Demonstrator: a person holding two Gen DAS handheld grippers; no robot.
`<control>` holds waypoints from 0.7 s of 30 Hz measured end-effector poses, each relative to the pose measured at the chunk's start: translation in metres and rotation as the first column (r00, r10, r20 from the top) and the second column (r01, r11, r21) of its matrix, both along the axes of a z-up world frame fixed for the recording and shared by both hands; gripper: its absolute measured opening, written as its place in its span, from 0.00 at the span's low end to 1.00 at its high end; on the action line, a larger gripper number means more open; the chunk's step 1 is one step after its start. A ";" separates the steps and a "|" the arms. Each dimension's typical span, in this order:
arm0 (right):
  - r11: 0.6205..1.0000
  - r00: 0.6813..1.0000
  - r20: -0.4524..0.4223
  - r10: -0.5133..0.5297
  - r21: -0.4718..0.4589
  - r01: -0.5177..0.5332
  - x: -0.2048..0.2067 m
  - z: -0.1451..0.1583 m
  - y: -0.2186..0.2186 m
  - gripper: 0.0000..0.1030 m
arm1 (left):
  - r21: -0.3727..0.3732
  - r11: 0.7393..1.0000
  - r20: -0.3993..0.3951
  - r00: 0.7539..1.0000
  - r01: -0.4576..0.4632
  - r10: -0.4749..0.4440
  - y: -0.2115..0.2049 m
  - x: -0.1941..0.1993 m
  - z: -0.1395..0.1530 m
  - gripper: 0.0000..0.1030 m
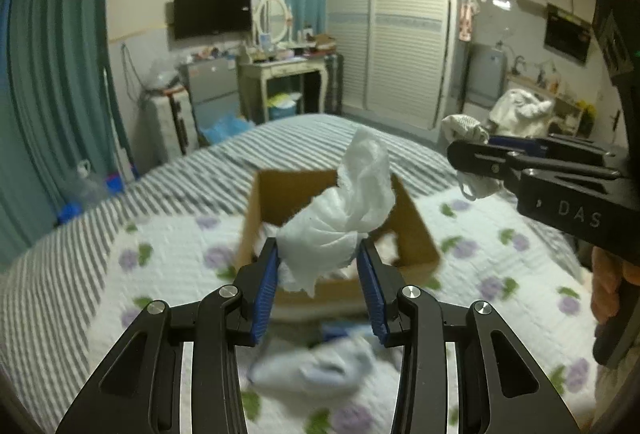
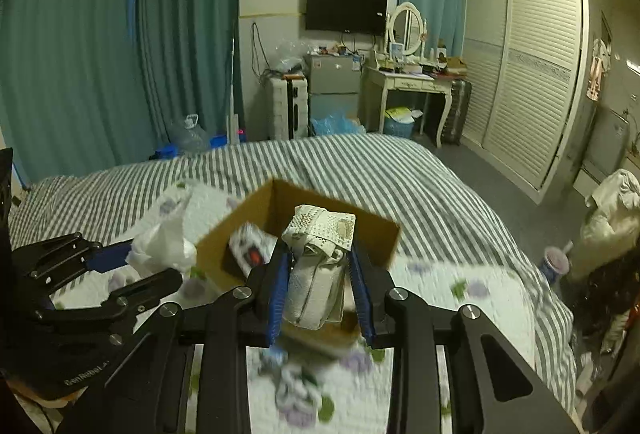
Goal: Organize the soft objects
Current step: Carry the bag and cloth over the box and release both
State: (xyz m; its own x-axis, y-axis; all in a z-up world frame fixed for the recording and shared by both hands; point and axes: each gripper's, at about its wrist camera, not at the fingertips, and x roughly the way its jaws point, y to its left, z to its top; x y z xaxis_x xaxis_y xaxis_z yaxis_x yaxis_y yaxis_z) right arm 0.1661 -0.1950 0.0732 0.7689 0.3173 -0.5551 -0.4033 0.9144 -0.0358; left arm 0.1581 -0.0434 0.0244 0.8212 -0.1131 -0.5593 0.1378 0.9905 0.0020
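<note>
My left gripper (image 1: 319,254) is shut on a crumpled white cloth (image 1: 352,201) and holds it above the near edge of an open cardboard box (image 1: 416,230) on the bed. My right gripper (image 2: 318,262) is shut on a cream knitted cloth bundle (image 2: 320,262) and holds it over the box (image 2: 372,234). A white item with dark and red marks (image 2: 250,248) lies inside the box. The left gripper (image 2: 132,266) with its white cloth (image 2: 164,246) shows at the left of the right wrist view. The right gripper (image 1: 472,157) shows at the right of the left wrist view.
The box sits on a white flowered quilt (image 1: 500,258) over a grey striped bedspread (image 2: 380,169). A pale blue cloth (image 1: 312,370) lies on the quilt below the left gripper. A dressing table (image 2: 408,81), wardrobe (image 2: 532,73) and small fridge (image 2: 332,89) stand beyond the bed.
</note>
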 end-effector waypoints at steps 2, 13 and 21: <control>1.000 1.000 0.002 -0.005 0.015 0.005 0.023 -0.003 0.003 0.28 | 0.013 1.000 -0.001 1.000 -0.005 0.005 0.000 0.022 -0.004 0.37; 1.000 0.990 -0.137 -0.022 -0.001 0.022 0.123 -0.074 0.000 0.28 | 0.059 0.998 -0.054 0.998 -0.017 0.020 -0.017 0.120 -0.052 0.37; 0.999 0.976 -0.218 -0.010 0.050 0.021 0.143 -0.109 -0.023 0.34 | 0.093 0.994 -0.055 0.997 -0.053 0.058 -0.025 0.123 -0.058 0.44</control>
State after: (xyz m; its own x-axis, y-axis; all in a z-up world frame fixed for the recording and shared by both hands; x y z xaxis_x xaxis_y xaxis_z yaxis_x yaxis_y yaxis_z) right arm 0.3093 -0.2181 -0.0354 0.6364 0.3387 -0.6930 -0.3819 0.9189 0.0985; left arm 0.2816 -0.0688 -0.0337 0.7909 -0.0148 -0.6117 0.0854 0.9926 0.0864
